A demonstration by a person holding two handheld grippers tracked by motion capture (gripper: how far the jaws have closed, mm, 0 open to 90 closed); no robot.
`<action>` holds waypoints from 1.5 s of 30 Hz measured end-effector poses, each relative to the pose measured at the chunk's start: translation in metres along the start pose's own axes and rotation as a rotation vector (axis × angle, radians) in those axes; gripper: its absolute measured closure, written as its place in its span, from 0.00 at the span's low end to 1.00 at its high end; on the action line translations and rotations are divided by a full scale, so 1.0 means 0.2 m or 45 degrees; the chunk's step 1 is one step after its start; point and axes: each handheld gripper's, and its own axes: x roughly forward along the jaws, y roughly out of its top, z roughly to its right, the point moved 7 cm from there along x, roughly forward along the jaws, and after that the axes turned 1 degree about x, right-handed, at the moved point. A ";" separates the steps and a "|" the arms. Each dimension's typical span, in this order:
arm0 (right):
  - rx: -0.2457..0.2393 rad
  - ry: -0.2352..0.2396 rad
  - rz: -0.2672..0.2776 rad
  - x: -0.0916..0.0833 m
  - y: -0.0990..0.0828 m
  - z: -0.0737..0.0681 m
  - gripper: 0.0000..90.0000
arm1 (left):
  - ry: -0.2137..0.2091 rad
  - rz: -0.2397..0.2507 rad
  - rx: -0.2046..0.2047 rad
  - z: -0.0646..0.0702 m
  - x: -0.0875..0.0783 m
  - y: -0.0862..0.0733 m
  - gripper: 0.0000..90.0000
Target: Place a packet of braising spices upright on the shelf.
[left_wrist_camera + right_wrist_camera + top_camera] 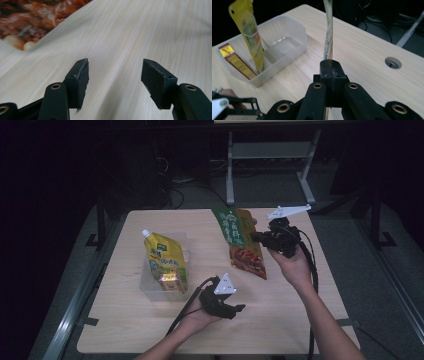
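Note:
A green and red snack bag (246,254) hangs tilted over the middle of the table, its lower end close to the wood. My right gripper (255,238) is shut on the bag's right edge. In the right gripper view the bag (327,37) stands edge-on, rising out of that gripper's (330,72) closed jaws. My left gripper (239,309) hovers low near the table's front edge, in front of the bag, pointing right. Its jaws (115,72) stand open with nothing between them. The bag's red printed part (32,17) lies beyond them at upper left.
A clear plastic bin (150,295) sits on the left half of the table. Upright in it are a yellow spout pouch (165,257) and a small red and yellow box (169,282). A round cable hole (393,62) is cut in the tabletop. Dark floor and desk legs lie behind.

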 end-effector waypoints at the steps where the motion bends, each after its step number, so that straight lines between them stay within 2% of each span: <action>1: -0.013 0.010 0.005 0.01 0.01 -0.01 1.00 | -0.002 0.011 -0.016 0.00 -0.01 -0.01 0.43; 11: -0.075 0.075 0.032 0.08 0.16 -0.13 1.00 | -0.010 0.010 -0.032 0.03 -0.04 -0.07 0.42; 15: -0.094 0.106 0.042 0.11 0.22 -0.18 1.00 | -0.017 0.006 -0.022 0.03 -0.06 -0.09 0.41; 21: -0.121 0.135 0.074 0.14 0.31 -0.24 1.00 | -0.021 0.038 -0.046 0.04 -0.07 -0.10 0.41; 26: -0.141 0.157 0.092 0.17 0.39 -0.29 1.00 | -0.033 0.020 -0.025 0.05 -0.07 -0.10 0.41; 35: -0.183 0.203 0.084 0.30 0.51 -0.39 1.00 | -0.037 0.037 -0.032 0.04 -0.08 -0.11 0.40; 37: -0.184 0.212 0.079 0.33 0.53 -0.41 1.00 | -0.039 0.043 -0.046 0.04 -0.08 -0.11 0.40; 40: -0.180 0.222 0.082 0.36 0.54 -0.42 1.00 | -0.042 0.034 -0.033 0.04 -0.08 -0.11 0.40; 45: -0.181 0.227 0.070 0.47 0.57 -0.45 1.00 | -0.039 0.052 -0.048 0.04 -0.09 -0.11 0.40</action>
